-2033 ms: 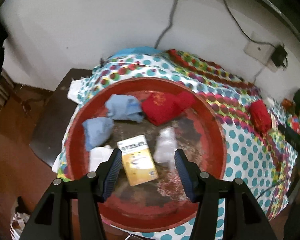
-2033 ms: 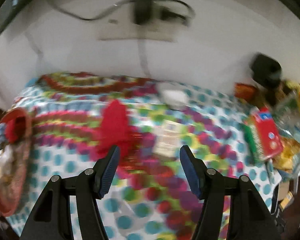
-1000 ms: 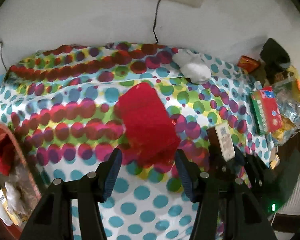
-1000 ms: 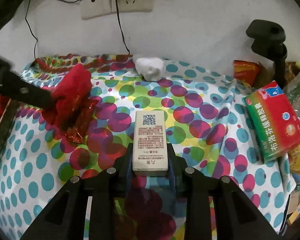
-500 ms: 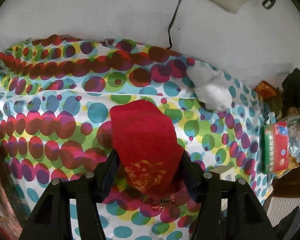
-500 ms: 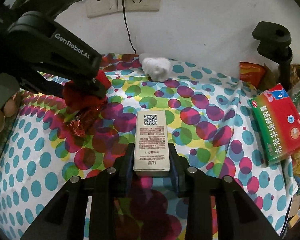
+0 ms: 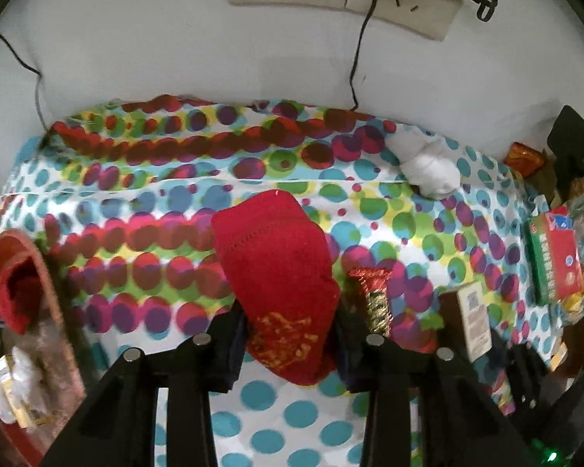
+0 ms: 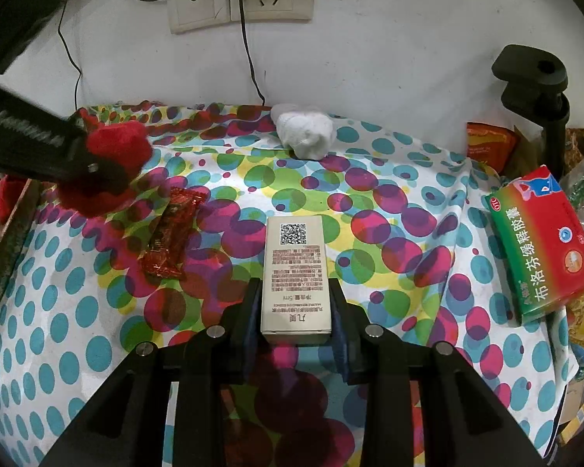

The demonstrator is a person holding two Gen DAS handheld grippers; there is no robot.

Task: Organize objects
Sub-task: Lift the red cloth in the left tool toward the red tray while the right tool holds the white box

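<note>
Red sock [image 7: 276, 272] sits clamped, seemingly, between left tool [image 7: 288, 346] pads.

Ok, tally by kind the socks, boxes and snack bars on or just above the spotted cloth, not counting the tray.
Socks: 2 (red sock, white rolled sock)
Boxes: 2 (beige QR-code box, red-and-green medicine box)
Snack bars: 1 (red-wrapped snack bar)
Total: 5

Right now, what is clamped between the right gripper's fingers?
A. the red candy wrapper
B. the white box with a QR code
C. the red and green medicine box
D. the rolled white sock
B: in the right wrist view the right gripper is shut on the white box with a QR code, with both pads against its sides.
</note>
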